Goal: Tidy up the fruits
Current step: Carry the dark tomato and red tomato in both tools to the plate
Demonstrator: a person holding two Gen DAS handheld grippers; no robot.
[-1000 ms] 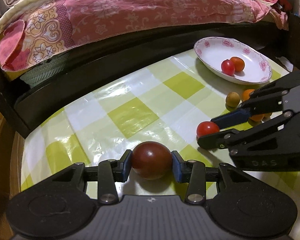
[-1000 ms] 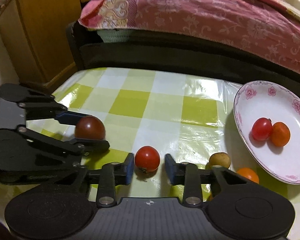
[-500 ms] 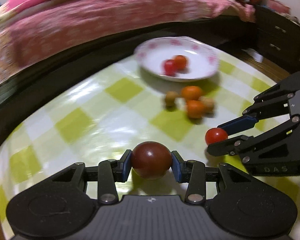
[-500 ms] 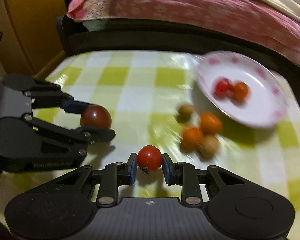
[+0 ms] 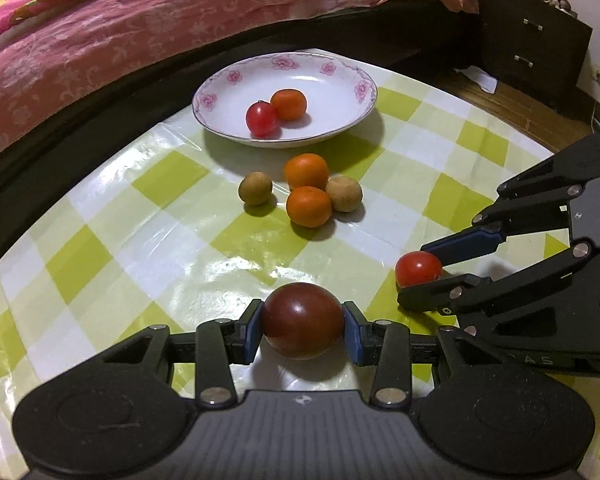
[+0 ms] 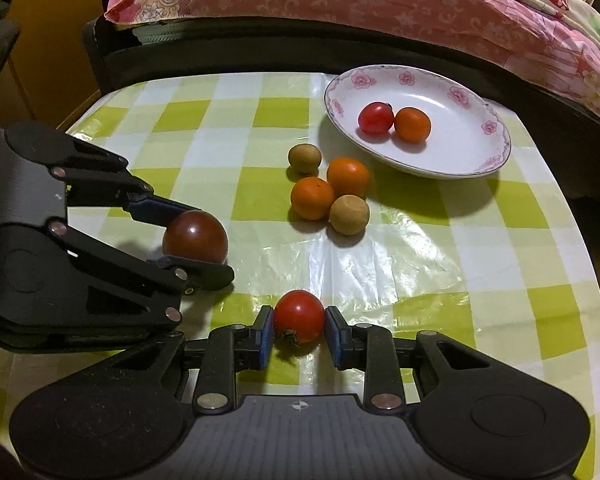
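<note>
Already the left gripper (image 5: 303, 327) clamped the dark tomato (image 5: 302, 321) and the right gripper (image 6: 299, 329) the red tomato (image 6: 299, 316), both short of the plate (image 5: 340, 128), pinched across soft, bruisable middles.

The sides of the dark tomato (image 5: 302, 320) sit behind the blue pads (image 5: 253, 330) of the left gripper (image 5: 302, 326), and its underside is out of sight — whether it touches the tablecloth (image 5: 148, 240) cannot be told. The small red tomato (image 6: 299, 315) is likewise covered on both flanks by the right gripper (image 6: 299, 334). In the plate (image 6: 460, 148), the red tomato (image 6: 376, 117) overlaps the orange fruit (image 6: 412, 124). The bed (image 6: 340, 4) runs off the top edge, and the cabinet (image 5: 536, 36) is cut by the lens rim — its top clutter is too small to tell.
</note>
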